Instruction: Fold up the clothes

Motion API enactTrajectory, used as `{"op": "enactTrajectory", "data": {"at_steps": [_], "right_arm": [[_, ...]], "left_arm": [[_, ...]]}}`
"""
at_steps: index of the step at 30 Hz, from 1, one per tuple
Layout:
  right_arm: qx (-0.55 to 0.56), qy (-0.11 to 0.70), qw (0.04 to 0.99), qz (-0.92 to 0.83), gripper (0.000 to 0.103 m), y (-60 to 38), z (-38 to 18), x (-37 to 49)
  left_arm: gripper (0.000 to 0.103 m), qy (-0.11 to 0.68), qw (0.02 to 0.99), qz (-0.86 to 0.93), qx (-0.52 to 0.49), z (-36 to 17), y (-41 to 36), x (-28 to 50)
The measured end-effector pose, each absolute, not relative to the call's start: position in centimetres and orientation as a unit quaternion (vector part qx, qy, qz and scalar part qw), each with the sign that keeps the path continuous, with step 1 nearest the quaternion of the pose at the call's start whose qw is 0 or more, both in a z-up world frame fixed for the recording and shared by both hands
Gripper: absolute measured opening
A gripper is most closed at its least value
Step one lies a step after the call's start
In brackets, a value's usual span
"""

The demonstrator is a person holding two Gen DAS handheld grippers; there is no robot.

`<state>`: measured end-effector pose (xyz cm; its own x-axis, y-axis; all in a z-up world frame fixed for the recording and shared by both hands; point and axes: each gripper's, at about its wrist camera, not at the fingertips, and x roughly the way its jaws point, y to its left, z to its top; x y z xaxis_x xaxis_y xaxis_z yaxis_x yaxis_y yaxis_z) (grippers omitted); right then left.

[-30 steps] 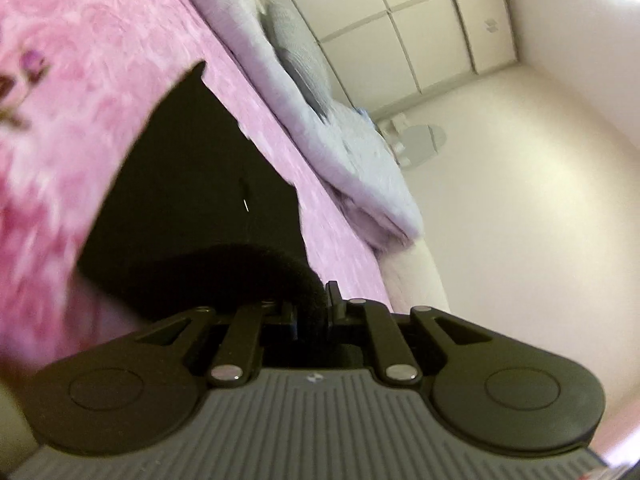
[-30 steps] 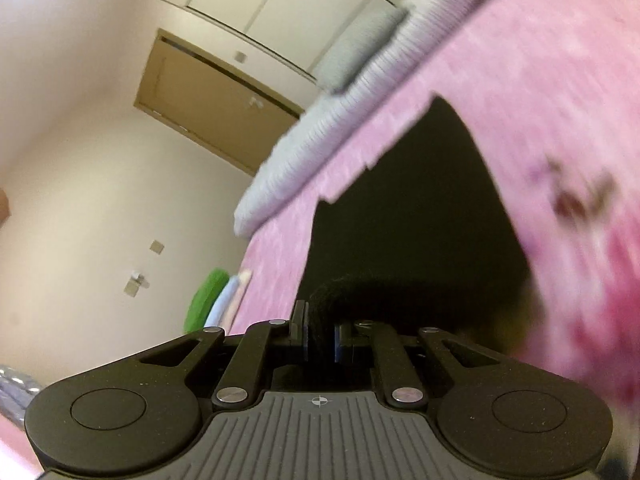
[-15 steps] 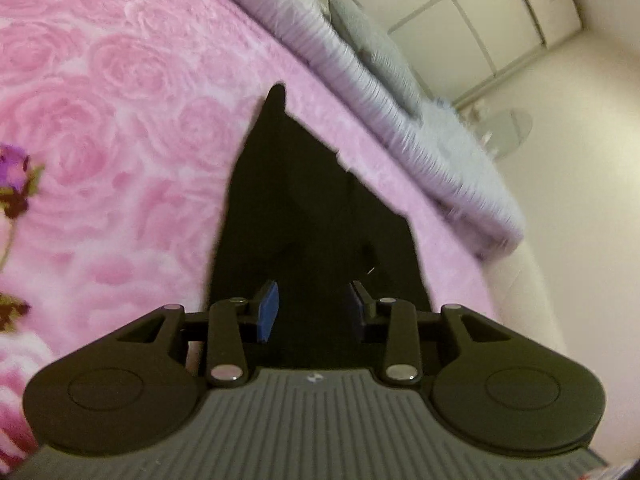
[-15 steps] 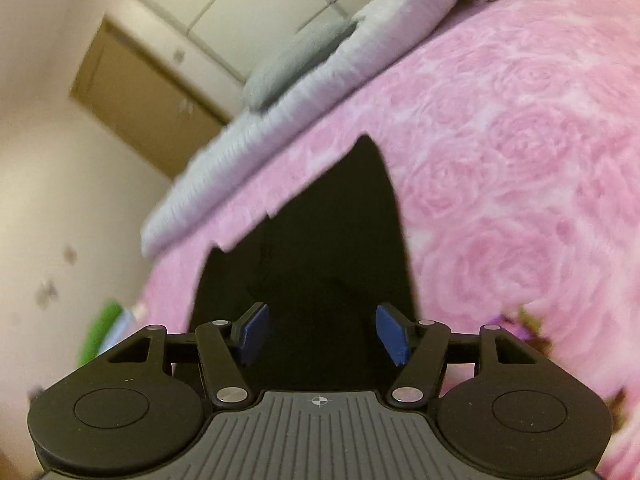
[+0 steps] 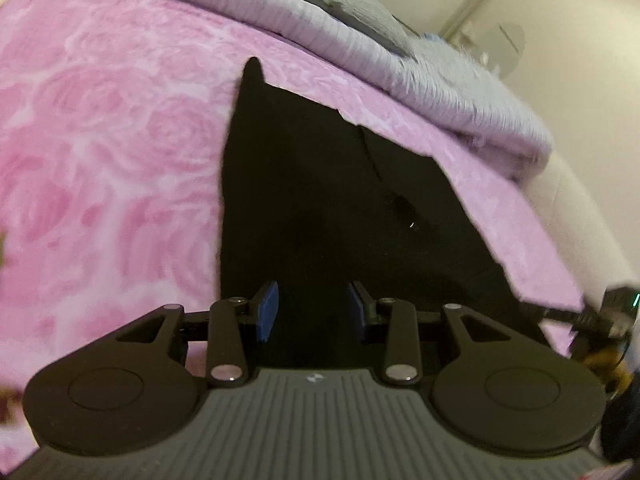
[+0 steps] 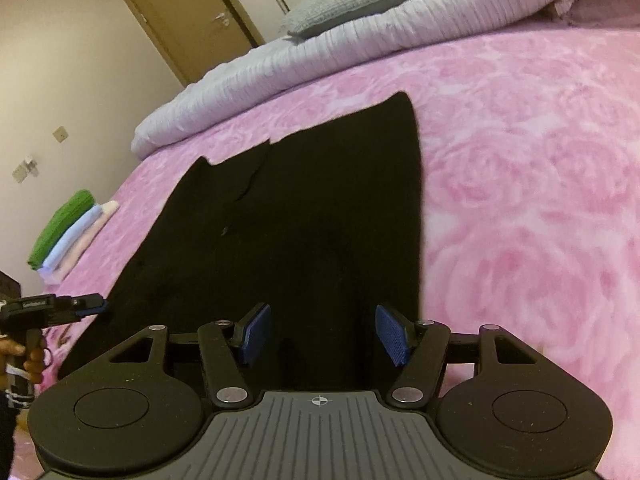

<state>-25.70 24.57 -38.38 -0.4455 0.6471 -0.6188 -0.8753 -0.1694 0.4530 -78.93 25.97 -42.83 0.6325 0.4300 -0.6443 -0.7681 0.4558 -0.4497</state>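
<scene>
A black garment lies spread flat on the pink rose-patterned bedspread. My left gripper is open just above the garment's near edge, blue pads apart and holding nothing. My right gripper hangs open over the same near edge, nothing between its pads. The right wrist view catches the left gripper at far left, held by a hand. The left wrist view shows the right gripper's blurred body at far right, its fingertips hidden.
A pale lilac quilt and a grey pillow lie along the far side of the bed. A stack of folded clothes, green on top, sits near the bed's left edge. A wooden door stands behind.
Both grippers were shut on the black garment's edge a second ago, then opened and let it drop flat. Both have since pulled back and levelled out.
</scene>
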Motion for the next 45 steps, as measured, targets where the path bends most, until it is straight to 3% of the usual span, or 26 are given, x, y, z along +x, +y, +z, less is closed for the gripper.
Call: {"op": "enactTrajectory", "data": {"at_steps": [1,2,4,9,20,24,26,28,29,33,37,45], "right_arm": [[-0.146,0.398,0.505,0.752,0.063,24.9,-38.5,-25.8],[-0.155,0.39,0.504,0.755,0.063,25.0,-38.4,-26.2],[-0.175,0.373,0.503,0.76,0.018,24.9,-38.3,-27.0],[-0.185,0.335,0.512,0.769,0.01,23.8,-37.8,-27.4],[-0.151,0.239,0.561,0.778,0.01,24.5,-34.7,-28.8],[-0.192,0.302,0.565,0.744,0.011,26.9,-37.4,-28.8],[-0.19,0.335,0.57,0.726,0.019,27.1,-38.5,-28.2],[-0.17,0.329,0.594,0.714,0.04,25.5,-37.7,-27.5],[-0.159,0.324,0.606,0.709,0.046,24.7,-37.2,-27.1],[-0.208,0.241,0.588,0.744,0.049,19.1,-35.8,-29.0],[-0.259,0.151,0.559,0.773,0.048,13.4,-34.4,-31.2],[-0.433,-0.026,0.506,0.745,0.048,7.9,-37.3,-36.8]], "left_arm": [[0.026,0.241,0.826,0.365,-0.356,-42.9,25.9,-78.5],[0.014,0.253,0.829,0.366,-0.34,-42.9,25.7,-78.2],[0.008,0.254,0.834,0.36,-0.332,-42.8,25.3,-78.2],[0.006,0.228,0.844,0.363,-0.322,-42.1,24.5,-79.1],[0.006,0.18,0.859,0.391,-0.279,-39.4,25.9,-79.0],[0.012,0.227,0.832,0.405,-0.305,-41.7,27.2,-78.6],[0.017,0.225,0.824,0.412,-0.318,-42.2,26.8,-79.5],[0.017,0.204,0.822,0.421,-0.326,-41.6,25.6,-81.2],[0.017,0.199,0.818,0.429,-0.327,-41.2,24.8,-82.2],[0.021,0.206,0.836,0.42,-0.287,-38.8,19.7,-84.3],[0.03,0.253,0.865,0.39,-0.191,-37.5,13.1,-83.9],[0.033,0.41,0.831,0.373,0.057,-41.2,7.7,-78.6]]}}
